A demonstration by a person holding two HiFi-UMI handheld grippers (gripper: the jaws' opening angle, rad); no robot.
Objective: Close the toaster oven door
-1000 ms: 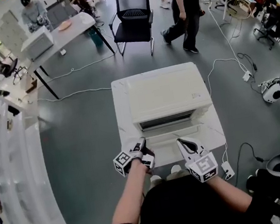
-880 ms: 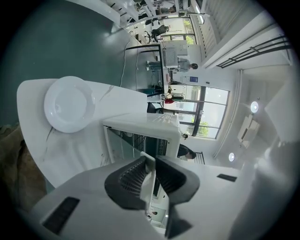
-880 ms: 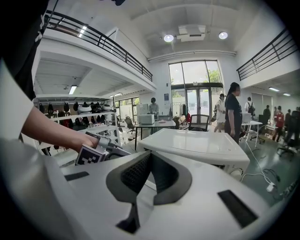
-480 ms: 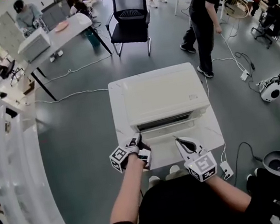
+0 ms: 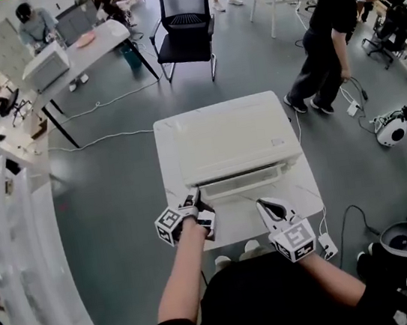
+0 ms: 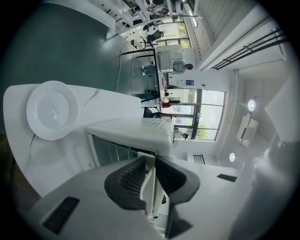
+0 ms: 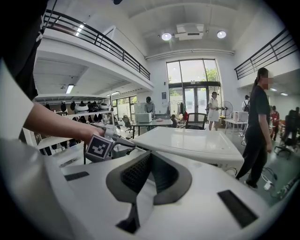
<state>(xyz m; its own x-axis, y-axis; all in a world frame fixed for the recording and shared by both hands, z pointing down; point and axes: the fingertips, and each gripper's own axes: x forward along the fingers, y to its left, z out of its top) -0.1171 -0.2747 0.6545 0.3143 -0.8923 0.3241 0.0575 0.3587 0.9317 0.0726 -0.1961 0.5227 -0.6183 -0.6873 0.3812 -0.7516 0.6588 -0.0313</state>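
My left tool (image 5: 194, 199), its jaws just eased wider, pinches the toaster oven door (image 5: 248, 181) at frame centre; the loosened grip could let it drop open. The right tool (image 5: 264, 205) is closed and empty.

The head view looks steeply down from above the person onto the toaster oven (image 5: 234, 142) on its bench (image 5: 169, 163). The left gripper view, rolled sideways, and the right gripper view, upright, sit close, just behind their jaws. All 3 views share the oven.
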